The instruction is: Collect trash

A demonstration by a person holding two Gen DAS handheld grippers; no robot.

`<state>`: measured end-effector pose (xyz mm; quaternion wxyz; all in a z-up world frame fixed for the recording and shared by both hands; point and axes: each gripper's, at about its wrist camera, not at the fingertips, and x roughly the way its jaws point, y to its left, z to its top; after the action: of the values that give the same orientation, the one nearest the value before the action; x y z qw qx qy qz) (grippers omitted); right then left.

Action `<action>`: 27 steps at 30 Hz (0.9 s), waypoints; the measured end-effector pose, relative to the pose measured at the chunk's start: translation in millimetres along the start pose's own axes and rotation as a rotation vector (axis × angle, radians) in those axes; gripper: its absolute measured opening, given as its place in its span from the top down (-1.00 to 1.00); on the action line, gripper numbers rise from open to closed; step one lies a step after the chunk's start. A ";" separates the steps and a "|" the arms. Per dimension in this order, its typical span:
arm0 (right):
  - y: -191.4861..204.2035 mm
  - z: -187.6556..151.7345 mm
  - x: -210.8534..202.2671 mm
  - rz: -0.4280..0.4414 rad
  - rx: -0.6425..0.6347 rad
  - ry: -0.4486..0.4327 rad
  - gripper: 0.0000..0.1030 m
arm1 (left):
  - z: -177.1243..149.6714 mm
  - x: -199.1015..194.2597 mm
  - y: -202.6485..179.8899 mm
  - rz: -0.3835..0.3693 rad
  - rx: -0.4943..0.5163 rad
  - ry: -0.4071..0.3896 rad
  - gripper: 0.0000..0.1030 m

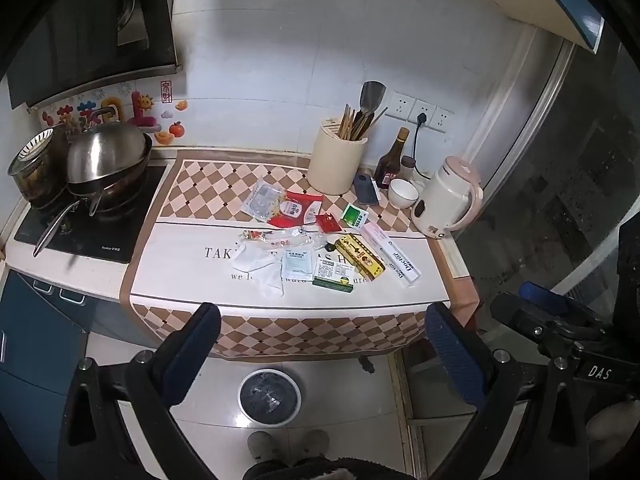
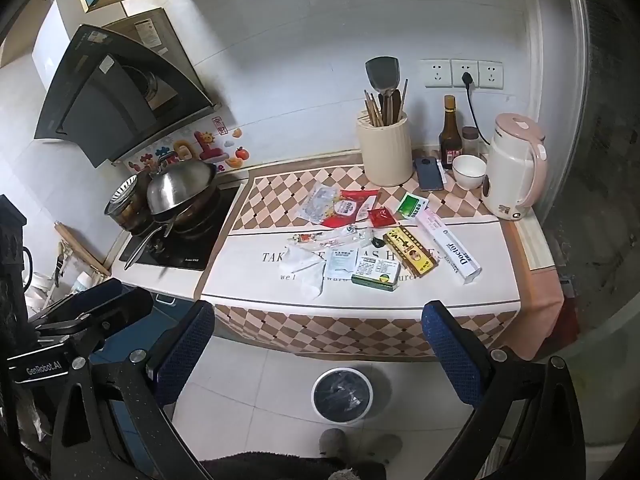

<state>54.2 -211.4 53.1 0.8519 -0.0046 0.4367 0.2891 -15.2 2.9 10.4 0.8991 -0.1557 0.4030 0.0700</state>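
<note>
Both claws hang back from the bench (image 1: 288,312), tilted downward, each spread wide and holding nothing: the left claw (image 1: 320,344) and the right claw (image 2: 316,340). The trash lies in a loose cluster mid-bench: crumpled tissue (image 1: 256,264), a red packet (image 1: 296,208), a clear wrapper (image 1: 262,198), a green box (image 1: 334,276), a yellow box (image 1: 360,258) and a long white box (image 1: 394,256). The bin (image 1: 270,398), lined with a dark bag, stands on the floor tiles just in front of the bench. The step in hand looks like the first reach; it would go best by taking the nearest light pieces first, pinching each flat packet by an edge, and carrying it straight down to the bin. The bench wears a checked cloth; a kettle (image 1: 448,196), a utensil holder (image 1: 336,160) and a bowl (image 1: 402,192) stand behind and should stay put, and a wok (image 1: 108,160) sits on the hob at left.
</note>
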 end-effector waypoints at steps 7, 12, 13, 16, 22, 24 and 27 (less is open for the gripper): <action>0.4 -1.2 -0.2 -0.003 -0.006 -0.004 -1.00 | 2.1 -3.1 3.0 -0.009 0.000 -0.006 -1.00; -1.8 1.3 -1.8 0.003 -0.005 -0.003 -1.00 | 3.4 -4.6 -0.2 -0.001 -0.004 -0.011 -1.00; -1.6 1.1 -1.9 0.003 -0.005 -0.003 -1.00 | 2.7 -6.1 -1.1 0.000 -0.004 -0.015 -1.00; -2.2 0.4 -2.2 0.004 -0.004 -0.003 -1.00 | 4.2 -7.3 -3.1 0.004 -0.008 -0.022 -1.00; 0.0 -0.8 -4.6 0.009 -0.005 -0.006 -1.00 | 1.3 -9.9 -1.9 -0.002 -0.009 -0.025 -1.00; 2.7 -0.4 -7.3 0.012 -0.008 -0.007 -1.00 | 2.3 -10.5 -3.1 -0.001 -0.010 -0.028 -1.00; 6.0 -1.8 -12.3 0.023 -0.012 -0.006 -1.00 | -0.1 -11.4 -2.7 0.001 -0.013 -0.033 -1.00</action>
<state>44.3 -212.9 62.6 0.8497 -0.0037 0.4326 0.3014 -22.2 0.3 19.5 0.9046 -0.1600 0.3879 0.0757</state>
